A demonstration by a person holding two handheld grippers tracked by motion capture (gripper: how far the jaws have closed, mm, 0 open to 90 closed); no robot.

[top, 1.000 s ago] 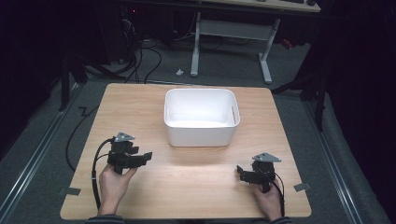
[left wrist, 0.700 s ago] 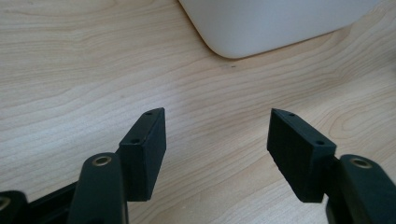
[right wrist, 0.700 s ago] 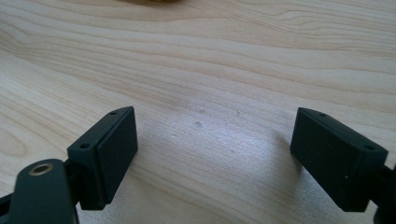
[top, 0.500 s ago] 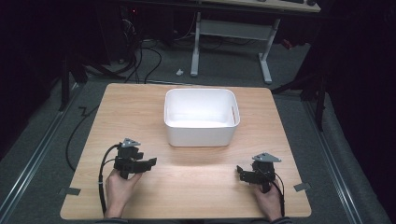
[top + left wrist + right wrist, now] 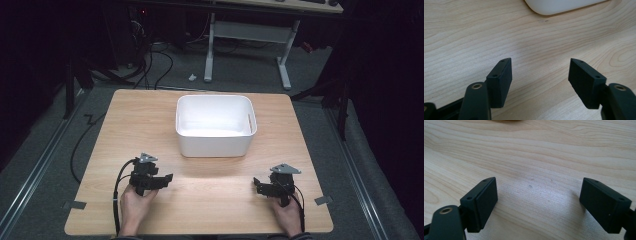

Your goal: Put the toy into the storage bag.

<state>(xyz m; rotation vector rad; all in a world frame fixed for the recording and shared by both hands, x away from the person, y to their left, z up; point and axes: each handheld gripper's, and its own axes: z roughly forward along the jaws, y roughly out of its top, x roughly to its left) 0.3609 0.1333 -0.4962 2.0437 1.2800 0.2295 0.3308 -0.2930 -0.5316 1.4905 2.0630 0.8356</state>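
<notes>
A white rectangular bin (image 5: 215, 125) stands on the wooden table (image 5: 130, 120), a little behind its middle; its inside looks bare. My left gripper (image 5: 165, 179) rests low over the front left of the table, open, with nothing between its jaws. In the left gripper view the left gripper (image 5: 540, 72) points across bare wood toward the bin's rounded lower edge (image 5: 564, 6). My right gripper (image 5: 256, 184) sits at the front right, open and holding nothing. Bare wood grain lies under the right gripper (image 5: 537, 195) in the right gripper view.
Bits of grey tape (image 5: 74, 204) mark the table's front corners. Cables (image 5: 150, 62) trail over the dark floor behind the table, and a white desk frame (image 5: 247, 37) stands farther back. Metal rails (image 5: 35, 170) run along both sides.
My left gripper has shifted toward the front edge and slightly right across the table. The right gripper and the bin have stayed in place.
</notes>
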